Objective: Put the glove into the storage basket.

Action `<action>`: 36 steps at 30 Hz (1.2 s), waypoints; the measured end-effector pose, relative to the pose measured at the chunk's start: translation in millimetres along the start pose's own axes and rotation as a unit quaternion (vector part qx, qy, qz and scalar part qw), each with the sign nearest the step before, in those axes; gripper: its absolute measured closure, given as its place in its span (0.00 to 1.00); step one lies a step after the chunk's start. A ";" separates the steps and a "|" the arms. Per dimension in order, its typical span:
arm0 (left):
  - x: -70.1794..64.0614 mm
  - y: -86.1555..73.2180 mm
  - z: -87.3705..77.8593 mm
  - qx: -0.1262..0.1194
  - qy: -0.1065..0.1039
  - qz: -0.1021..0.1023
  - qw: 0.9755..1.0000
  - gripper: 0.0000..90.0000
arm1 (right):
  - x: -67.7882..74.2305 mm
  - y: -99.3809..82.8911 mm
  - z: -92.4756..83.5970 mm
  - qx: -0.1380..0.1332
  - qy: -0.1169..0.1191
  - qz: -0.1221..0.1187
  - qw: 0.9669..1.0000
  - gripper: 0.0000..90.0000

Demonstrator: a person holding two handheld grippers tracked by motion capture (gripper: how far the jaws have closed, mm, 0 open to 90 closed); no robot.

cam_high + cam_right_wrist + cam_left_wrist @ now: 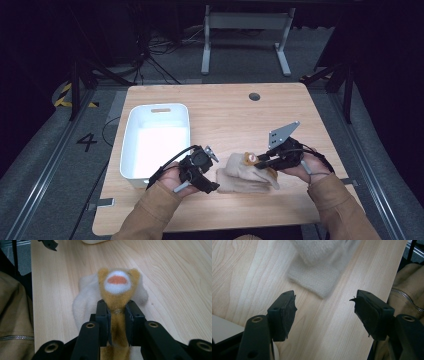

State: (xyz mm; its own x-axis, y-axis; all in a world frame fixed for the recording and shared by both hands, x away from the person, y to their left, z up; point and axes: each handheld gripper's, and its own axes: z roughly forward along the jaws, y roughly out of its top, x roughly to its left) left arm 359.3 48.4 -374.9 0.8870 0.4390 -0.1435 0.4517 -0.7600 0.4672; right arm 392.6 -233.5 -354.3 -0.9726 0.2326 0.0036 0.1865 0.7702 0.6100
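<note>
Pinching a plush toy (117,287) in the right gripper (117,315), the left gripper (324,307) gapes empty, likely reaching in next.

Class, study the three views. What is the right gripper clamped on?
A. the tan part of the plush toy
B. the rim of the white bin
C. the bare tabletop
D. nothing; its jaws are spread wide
A: the right gripper has its jaws shut on the tan part of the plush toy, above the wooden table.
</note>
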 end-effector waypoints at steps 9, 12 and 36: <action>-0.4 0.3 1.5 0.001 -0.001 -0.001 1.000 0.38 | 7.5 5.4 13.8 0.004 0.025 -0.026 0.999 0.84; -0.2 0.3 1.8 0.003 -0.002 -0.002 1.000 0.38 | 9.6 6.1 19.3 0.014 0.036 -0.033 0.999 0.83; 0.3 0.7 4.3 0.007 -0.002 0.000 1.000 0.37 | 5.9 -3.6 36.2 0.057 0.080 -0.041 0.994 0.83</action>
State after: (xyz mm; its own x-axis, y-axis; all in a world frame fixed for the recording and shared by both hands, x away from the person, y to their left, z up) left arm 360.3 46.0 -378.3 0.8874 0.4372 -0.1462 0.4527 -0.7668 0.4550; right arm 391.3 -213.5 -385.1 -0.9932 0.0759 0.0881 0.1109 0.8470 0.5199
